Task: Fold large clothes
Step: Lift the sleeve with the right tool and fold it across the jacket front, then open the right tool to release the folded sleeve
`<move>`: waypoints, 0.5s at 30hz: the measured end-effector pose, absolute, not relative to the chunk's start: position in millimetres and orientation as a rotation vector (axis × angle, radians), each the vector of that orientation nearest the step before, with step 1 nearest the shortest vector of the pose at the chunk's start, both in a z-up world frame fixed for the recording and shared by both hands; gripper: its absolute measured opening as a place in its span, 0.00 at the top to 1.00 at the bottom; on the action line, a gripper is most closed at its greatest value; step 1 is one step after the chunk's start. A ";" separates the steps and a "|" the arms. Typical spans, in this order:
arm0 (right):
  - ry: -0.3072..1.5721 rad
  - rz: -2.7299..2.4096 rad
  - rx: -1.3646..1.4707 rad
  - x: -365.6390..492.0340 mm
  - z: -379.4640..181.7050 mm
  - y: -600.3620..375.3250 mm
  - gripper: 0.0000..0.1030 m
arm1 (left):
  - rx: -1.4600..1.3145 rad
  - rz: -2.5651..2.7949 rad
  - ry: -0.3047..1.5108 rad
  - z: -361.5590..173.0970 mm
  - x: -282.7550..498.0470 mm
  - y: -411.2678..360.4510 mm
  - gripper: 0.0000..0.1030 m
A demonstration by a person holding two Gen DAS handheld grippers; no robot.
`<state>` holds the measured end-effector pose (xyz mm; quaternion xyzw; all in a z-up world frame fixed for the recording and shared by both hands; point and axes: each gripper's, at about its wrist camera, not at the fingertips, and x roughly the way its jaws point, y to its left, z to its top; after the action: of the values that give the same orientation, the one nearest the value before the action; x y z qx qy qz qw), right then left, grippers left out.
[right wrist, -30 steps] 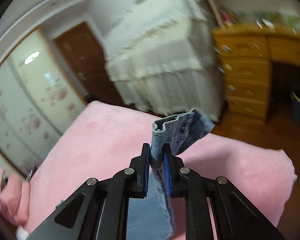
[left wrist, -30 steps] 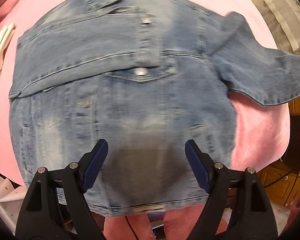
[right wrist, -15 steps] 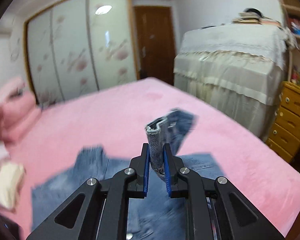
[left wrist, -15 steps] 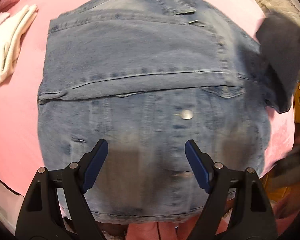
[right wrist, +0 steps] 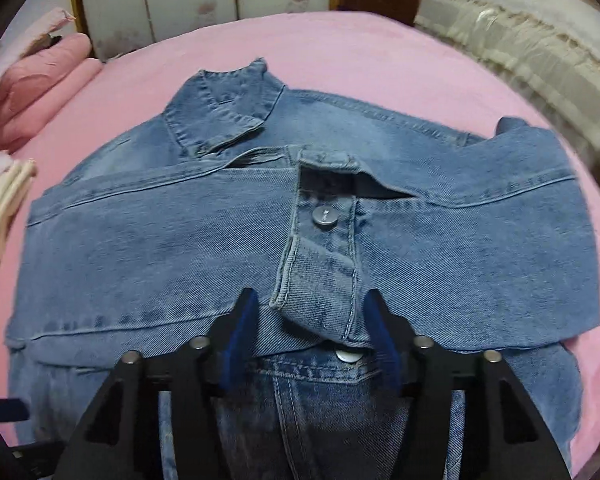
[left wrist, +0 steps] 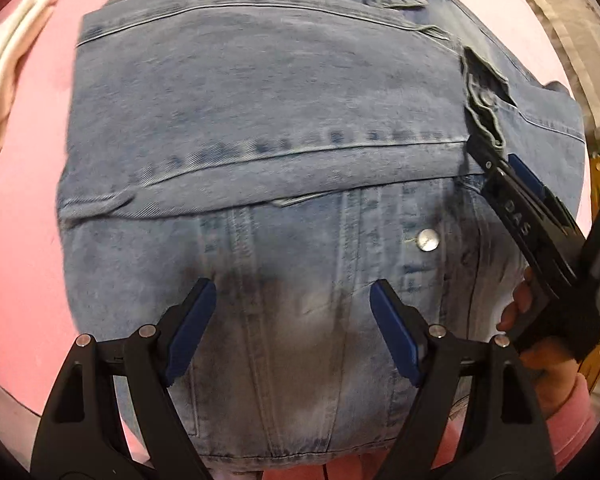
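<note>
Denim jacket (right wrist: 204,248) lies flat on the pink bed (right wrist: 360,56), both sleeves folded across. Right tongs (right wrist: 312,320) have just been opening; the cuff (right wrist: 320,280) sits loose between them. Left tongs (left wrist: 292,320) hover released. Next, probably, fold the hem up.

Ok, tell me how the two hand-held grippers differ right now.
The left hand-held gripper hangs open above the denim jacket with nothing between its jaws. The right hand-held gripper has just been opening, and the folded sleeve cuff lies loose between its jaws. Both have blue pads and neither grips cloth.
</note>
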<state>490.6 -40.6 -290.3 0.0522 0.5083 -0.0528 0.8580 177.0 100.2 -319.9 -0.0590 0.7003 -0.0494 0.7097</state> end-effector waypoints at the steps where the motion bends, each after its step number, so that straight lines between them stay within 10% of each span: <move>1: 1.077 -0.090 0.129 495.0 -291.0 -43.8 0.41 | -0.142 -0.126 1.561 -320.0 179.8 96.4 0.25; 15: 1.136 -0.077 0.347 387.8 -245.7 -118.5 0.22 | -0.068 -0.183 1.464 -292.9 204.9 11.6 0.25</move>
<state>387.8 -118.5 -245.7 0.1637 0.5350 -0.0363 0.8281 204.9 11.6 -292.9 -0.0310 0.6672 -0.0835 0.7395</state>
